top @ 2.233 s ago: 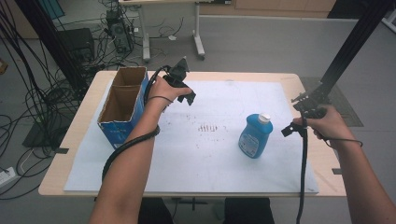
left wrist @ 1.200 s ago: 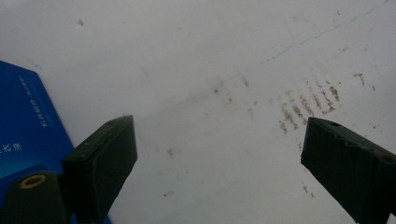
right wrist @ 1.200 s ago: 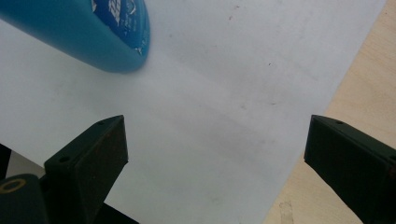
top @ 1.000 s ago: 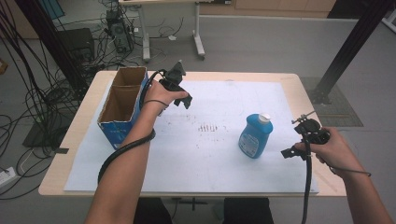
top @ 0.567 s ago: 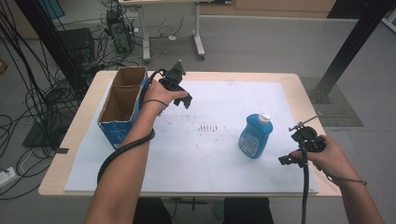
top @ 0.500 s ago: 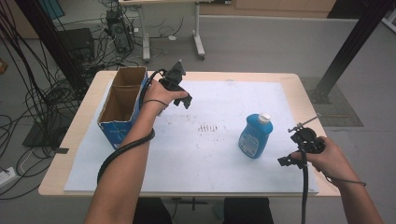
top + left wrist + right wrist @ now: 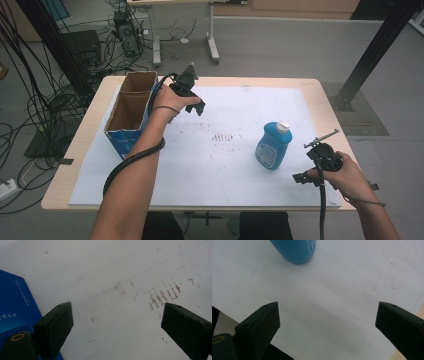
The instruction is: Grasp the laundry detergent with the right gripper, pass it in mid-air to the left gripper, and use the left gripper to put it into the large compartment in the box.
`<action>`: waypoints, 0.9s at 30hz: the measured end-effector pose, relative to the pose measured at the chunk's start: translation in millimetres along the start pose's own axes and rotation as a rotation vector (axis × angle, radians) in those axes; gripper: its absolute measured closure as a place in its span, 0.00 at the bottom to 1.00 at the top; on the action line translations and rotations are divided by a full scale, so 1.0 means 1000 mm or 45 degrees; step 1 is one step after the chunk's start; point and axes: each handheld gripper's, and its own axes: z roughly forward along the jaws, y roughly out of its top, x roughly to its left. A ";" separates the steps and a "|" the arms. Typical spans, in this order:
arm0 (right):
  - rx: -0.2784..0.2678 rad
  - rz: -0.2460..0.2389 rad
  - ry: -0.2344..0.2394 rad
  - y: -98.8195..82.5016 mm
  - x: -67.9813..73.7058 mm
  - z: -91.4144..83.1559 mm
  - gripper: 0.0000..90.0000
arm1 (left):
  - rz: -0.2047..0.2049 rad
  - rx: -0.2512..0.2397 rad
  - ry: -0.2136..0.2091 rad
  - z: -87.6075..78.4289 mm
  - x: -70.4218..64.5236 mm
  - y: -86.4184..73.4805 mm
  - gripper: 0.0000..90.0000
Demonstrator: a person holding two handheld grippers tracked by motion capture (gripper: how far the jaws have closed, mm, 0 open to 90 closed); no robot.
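Observation:
A blue bottle point(image 7: 272, 146) with a white cap stands upright on the white sheet point(image 7: 225, 165), right of centre; its rounded base point(image 7: 294, 250) shows at the top of the right gripper view. My right gripper point(image 7: 305, 176) is held low near the sheet's front right corner, just right of and nearer than the bottle, open and empty point(image 7: 327, 322). My left gripper point(image 7: 196, 106) hovers over the sheet's back left, beside the open cardboard box point(image 7: 127, 112), open with nothing between its jaws point(image 7: 116, 325). The box's blue side point(image 7: 15, 305) is at the left of the left gripper view.
Brown smudge marks point(image 7: 226, 136) stain the sheet's middle. The wooden table's edge point(image 7: 65, 165) frames the sheet. Cables and a black frame post point(image 7: 372, 50) stand on the floor beyond the table.
My right gripper has pulled back from the far right edge toward the front right corner of the sheet, coming lower beside the bottle. The left gripper has barely moved.

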 end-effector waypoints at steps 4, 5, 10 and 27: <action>-0.010 -0.013 -0.004 -0.004 0.003 0.004 0.06 | -0.002 -0.005 -0.003 0.001 0.000 -0.001 0.12; -0.014 -0.007 0.001 -0.005 0.003 0.005 0.06 | -0.002 -0.002 -0.001 0.000 0.000 -0.001 0.12; -0.036 -0.014 0.000 -0.009 0.004 0.010 0.07 | -0.008 -0.005 0.001 0.000 0.000 -0.001 0.12; -0.143 -0.012 -0.012 -0.017 0.006 0.027 0.08 | -0.002 -0.016 -0.005 -0.001 -0.003 -0.004 0.12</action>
